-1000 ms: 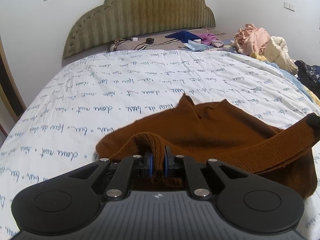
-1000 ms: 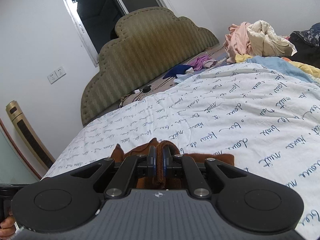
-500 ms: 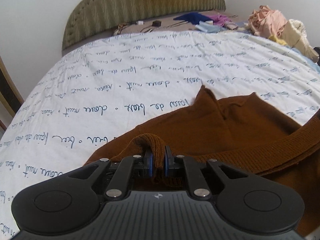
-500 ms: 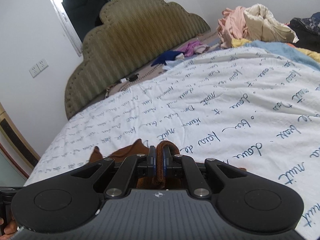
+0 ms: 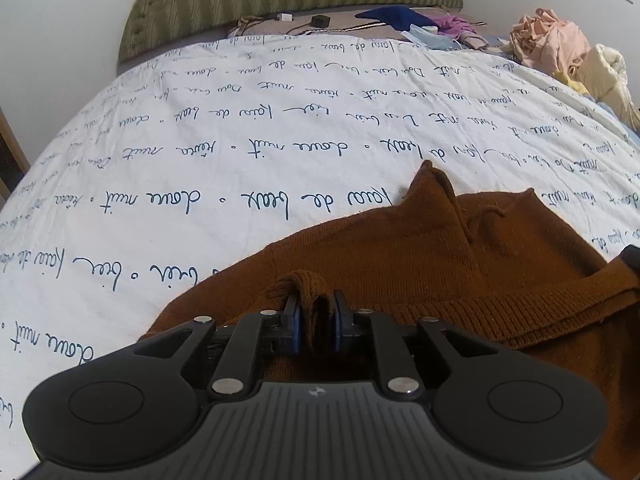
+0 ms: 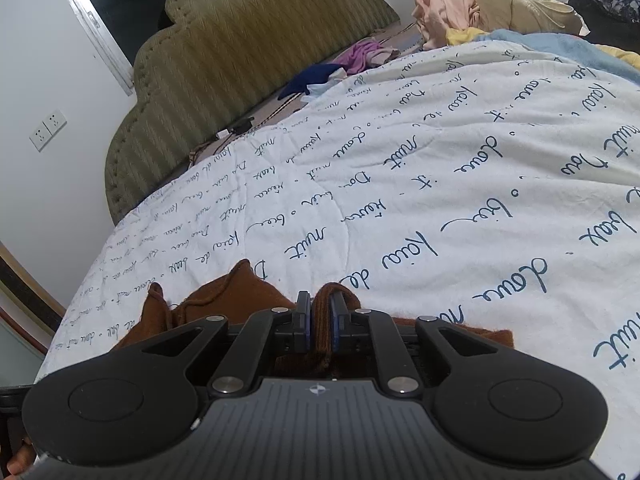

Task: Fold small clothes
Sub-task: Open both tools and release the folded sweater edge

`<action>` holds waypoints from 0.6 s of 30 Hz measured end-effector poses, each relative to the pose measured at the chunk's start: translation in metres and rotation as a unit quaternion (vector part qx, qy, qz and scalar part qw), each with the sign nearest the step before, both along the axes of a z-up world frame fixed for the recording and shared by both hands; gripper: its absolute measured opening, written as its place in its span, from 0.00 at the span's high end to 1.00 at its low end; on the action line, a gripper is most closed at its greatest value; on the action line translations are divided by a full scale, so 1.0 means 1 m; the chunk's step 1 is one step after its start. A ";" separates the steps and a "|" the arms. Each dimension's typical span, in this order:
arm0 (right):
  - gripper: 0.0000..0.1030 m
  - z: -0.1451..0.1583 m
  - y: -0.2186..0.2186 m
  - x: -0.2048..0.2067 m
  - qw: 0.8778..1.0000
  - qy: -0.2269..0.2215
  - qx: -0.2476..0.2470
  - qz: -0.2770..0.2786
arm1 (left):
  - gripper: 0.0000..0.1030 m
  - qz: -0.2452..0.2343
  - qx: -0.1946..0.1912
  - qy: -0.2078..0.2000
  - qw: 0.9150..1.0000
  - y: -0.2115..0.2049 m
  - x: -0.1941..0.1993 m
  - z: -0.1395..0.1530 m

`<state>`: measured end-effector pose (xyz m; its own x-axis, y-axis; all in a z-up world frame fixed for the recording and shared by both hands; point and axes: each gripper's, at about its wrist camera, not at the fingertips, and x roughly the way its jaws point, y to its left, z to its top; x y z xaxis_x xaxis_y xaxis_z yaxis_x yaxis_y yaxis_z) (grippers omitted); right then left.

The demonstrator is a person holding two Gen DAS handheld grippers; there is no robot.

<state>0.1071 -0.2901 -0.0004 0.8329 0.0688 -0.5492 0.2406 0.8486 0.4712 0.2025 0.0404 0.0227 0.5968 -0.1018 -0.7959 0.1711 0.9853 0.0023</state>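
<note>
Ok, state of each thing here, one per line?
Brown knit garment: lying on the bed, ribbed edge between both grippers' pads.
Left gripper: jaws just been opening, knit fold still between them.
Right gripper: same.
Clothes pile: unfolded.

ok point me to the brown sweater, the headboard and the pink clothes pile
brown sweater [image 5: 400, 256]: left wrist view, on the flat knit body.
headboard [image 6: 240, 64]: right wrist view, on its striped olive padding.
pink clothes pile [image 5: 552, 40]: left wrist view, on the crumpled pink fabric.
</note>
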 end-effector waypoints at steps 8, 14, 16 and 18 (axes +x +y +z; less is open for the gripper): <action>0.48 0.004 -0.001 0.003 1.000 -0.006 -0.009 -0.005 | 0.30 0.040 -0.042 0.001 0.998 0.019 0.007 0.010; 0.38 0.022 0.010 -0.008 0.998 -0.037 -0.056 -0.016 | 0.12 0.079 -0.025 -0.055 0.995 0.036 0.000 0.027; 0.36 0.031 0.018 -0.014 0.995 -0.056 -0.085 -0.018 | 0.12 0.083 -0.026 -0.060 0.994 0.040 -0.003 0.030; 0.30 0.040 0.028 -0.017 0.991 -0.074 -0.114 -0.009 | 0.12 0.082 -0.007 -0.073 0.994 0.039 -0.008 0.029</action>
<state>0.0899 -0.2619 0.0396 0.9056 -0.0589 -0.4200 0.1992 0.9333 0.2987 0.1942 0.0789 0.0517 0.7155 -0.0035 -0.6986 0.0065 1.0000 0.0016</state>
